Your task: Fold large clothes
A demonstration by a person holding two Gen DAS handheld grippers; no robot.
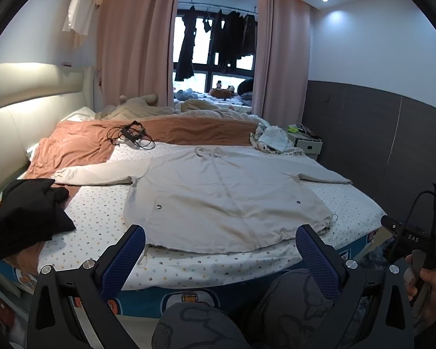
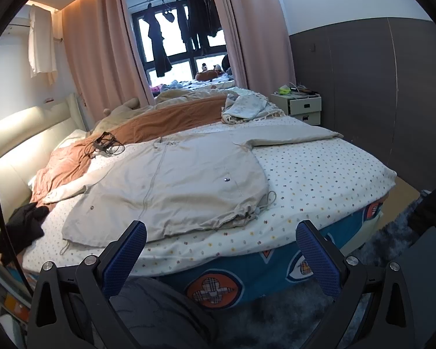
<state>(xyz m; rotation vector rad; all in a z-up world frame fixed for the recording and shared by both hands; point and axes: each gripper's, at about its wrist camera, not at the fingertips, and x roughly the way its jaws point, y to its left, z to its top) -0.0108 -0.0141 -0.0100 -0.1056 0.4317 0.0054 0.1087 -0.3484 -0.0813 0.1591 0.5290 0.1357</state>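
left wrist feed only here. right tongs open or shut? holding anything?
Observer: Right tongs are open and empty, held short of the jacket hem.
Operator: floor on that side?
Observer: A shaggy dark rug runs along the foot of the bed, out to its right corner.
Operator: nightstand drawers?
Observer: The nightstand shows two drawers; the top one looks slightly pulled out.

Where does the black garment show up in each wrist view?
Left wrist: black garment bunched at the left edge, on the bed's near-left corner, beside the beige jacket's sleeve.
Right wrist: black garment at the far left edge, smaller.
Shared landmark: the tangled black cable on the orange blanket.
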